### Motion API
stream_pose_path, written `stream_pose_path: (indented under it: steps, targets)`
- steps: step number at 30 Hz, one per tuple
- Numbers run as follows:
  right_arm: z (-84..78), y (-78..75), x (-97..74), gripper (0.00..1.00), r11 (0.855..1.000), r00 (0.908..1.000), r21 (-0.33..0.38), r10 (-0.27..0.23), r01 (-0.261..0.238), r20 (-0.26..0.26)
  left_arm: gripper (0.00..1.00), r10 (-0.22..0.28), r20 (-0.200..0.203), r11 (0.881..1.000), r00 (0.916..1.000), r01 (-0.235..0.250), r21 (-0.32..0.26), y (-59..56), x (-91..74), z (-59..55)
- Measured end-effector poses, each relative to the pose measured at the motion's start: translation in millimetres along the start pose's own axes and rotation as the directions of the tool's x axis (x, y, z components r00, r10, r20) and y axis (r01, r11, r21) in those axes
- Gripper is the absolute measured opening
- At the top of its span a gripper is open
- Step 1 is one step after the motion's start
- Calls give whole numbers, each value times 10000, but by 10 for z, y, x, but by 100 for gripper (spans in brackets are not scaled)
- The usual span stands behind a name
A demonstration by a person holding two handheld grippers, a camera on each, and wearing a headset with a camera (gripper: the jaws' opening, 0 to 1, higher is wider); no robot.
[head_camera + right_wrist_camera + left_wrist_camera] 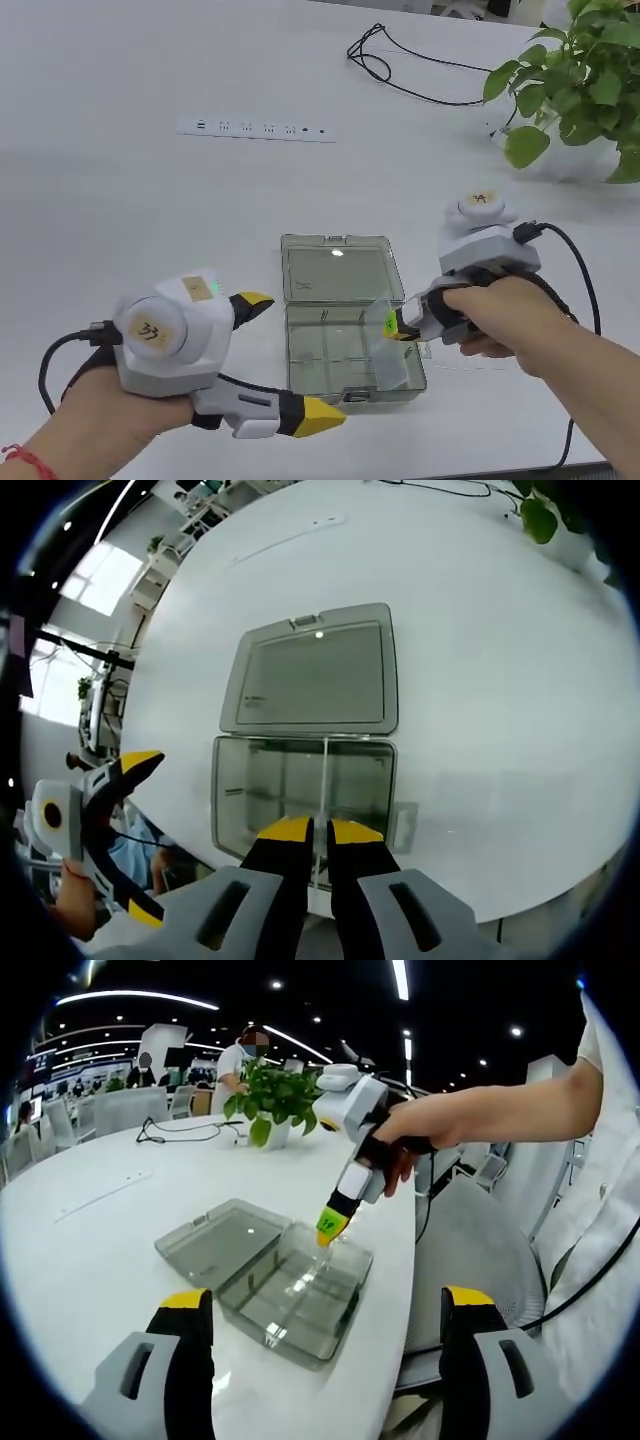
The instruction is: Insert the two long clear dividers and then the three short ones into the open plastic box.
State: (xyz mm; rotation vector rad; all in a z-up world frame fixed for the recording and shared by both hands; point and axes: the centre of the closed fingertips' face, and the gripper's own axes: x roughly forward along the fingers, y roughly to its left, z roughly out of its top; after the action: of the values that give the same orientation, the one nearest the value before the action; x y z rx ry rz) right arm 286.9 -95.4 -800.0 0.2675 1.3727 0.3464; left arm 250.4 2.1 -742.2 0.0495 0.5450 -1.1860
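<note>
Right gripper [400, 325] pinches a divider [393, 362] into box [335, 398] right side (seated count unclear) — left gripper [290, 358] spread, empty.

— What is laid on the white tabletop [120, 220] in the head view?
— A long white plastic power strip [255, 129] is laid flat at 11 o'clock, and a thin black cable [405, 75] is looped at 1 o'clock.
— And at 2 o'clock?
— A green leafy potted plant [585, 70] is set there, and the cable is led towards it. In the left gripper view the plant [272, 1100] is found at 11 o'clock in a white pot, with the cable [180, 1132] coiled just beside it.
— What is seen behind?
— A person in a white top [235, 1065] is seen standing behind the plant. Long ceiling light strips [130, 998] are hung at 10 o'clock.
</note>
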Motion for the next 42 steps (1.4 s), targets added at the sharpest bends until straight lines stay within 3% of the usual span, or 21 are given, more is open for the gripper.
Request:
stream_pose_path:
  steps: [16,27,42]
  targets:
    - [11,56,34,8,9979,9999,-653,-33,40,110,97,-36,-6,10000,10000,36,8,25,-1,6]
    - [16,94,149,10,9931,9993,-1144,299,-272,218,96,-28,-69,10000,10000,28,0,33,-4,0]
    - [-6,63,245,10,9926,9982,-1136,479,-435,364,96,41,-53,10000,10000,-42,-60,52,-23,8]
